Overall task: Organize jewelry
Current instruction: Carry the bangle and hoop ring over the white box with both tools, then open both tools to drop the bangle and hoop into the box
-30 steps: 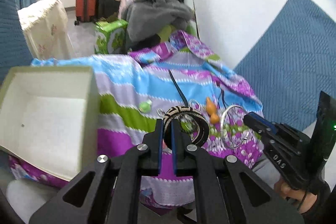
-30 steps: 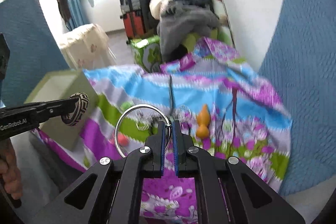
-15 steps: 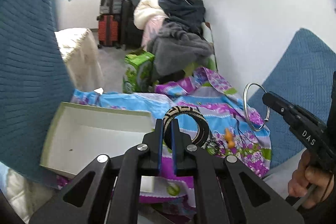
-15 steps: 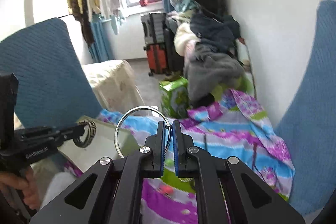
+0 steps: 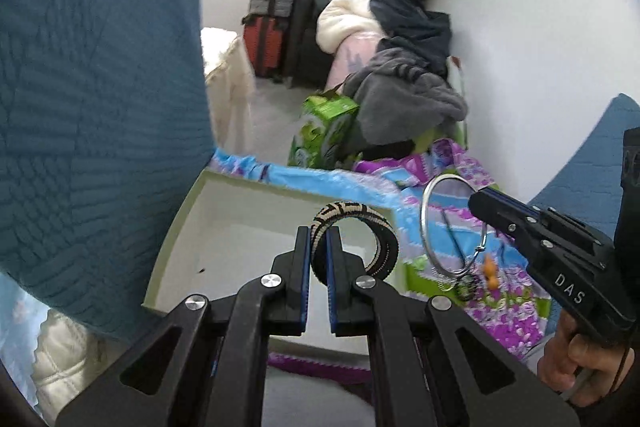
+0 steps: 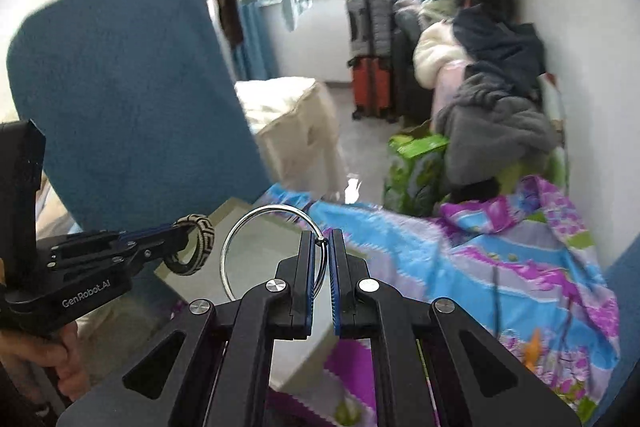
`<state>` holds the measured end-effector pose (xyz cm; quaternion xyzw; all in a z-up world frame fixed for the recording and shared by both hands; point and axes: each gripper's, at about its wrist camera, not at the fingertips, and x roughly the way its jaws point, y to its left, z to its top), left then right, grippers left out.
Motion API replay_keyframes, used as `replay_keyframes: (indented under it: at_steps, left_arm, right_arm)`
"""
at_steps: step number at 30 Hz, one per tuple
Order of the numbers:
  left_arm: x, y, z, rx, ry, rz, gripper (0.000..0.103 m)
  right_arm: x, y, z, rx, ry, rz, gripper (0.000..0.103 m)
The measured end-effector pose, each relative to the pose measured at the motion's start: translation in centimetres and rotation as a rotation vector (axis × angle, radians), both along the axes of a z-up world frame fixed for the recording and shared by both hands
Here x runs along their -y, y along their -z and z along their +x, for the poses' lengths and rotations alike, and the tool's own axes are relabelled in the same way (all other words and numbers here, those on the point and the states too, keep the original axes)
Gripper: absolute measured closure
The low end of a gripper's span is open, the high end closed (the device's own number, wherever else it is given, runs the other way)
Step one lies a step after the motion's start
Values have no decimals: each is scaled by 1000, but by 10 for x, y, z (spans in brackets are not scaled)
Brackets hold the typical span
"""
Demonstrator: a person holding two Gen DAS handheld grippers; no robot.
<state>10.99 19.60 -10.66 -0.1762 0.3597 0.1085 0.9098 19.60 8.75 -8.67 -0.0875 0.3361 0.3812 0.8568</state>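
Note:
My left gripper (image 5: pixel 319 233) is shut on a black-and-cream patterned bangle (image 5: pixel 360 223), held above the open white box (image 5: pixel 224 227) with a pale green rim. My right gripper (image 6: pixel 323 241) is shut on a thin silver ring bangle (image 6: pixel 240 239). In the left wrist view that silver ring bangle (image 5: pixel 430 227) hangs from the right gripper (image 5: pixel 478 203) just right of the box. In the right wrist view the left gripper (image 6: pixel 180 229) holds the patterned bangle (image 6: pixel 198 245) at left. More jewelry, with an orange pendant (image 5: pixel 490 269), lies on the colourful cloth (image 5: pixel 460 219).
A blue quilted cushion (image 5: pixel 100 107) stands close on the left, another (image 5: pixel 592 167) at right by the white wall. Beyond the cloth are a green box (image 5: pixel 324 127), piled clothes (image 5: pixel 404 87), suitcases (image 5: pixel 272 27) and a cream-covered stool (image 6: pixel 292 123). A hand (image 5: pixel 576 359) grips the right tool.
Both grippers have swung left and risen with their bangles. The white box now lies under my left gripper, and the loose jewelry has slid to the lower right.

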Motion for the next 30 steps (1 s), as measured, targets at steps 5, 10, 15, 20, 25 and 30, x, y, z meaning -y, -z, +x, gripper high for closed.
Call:
replay_keyframes:
  at_steps: [5,10,15,20,25,30]
  left_arm:
    - [-18,30,1,-52,-21,-35,96]
    - [-27,57,7,-104,-28,-59,96]
    - [-34,78,10,-141,-32,-85,96]
    - [-34,87,14,-163,-40,-102,96]
    - [-30,77,10,-157,-51,-59,92]
    - [-23,55,9,-110,-73,-37,51]
  right_arm:
    - [-22,34,7,-62,-31,-60,98]
    - [-38,60,12,-105,-52,-116,97]
    - [-47,77,14,-136,-56,-156,97]
    - [-50,86,17,-176,-54,-168,97]
    - [-45,80,18,-169,-56,-144,94]
    - [-34,55,15,-131,-55,-98,85]
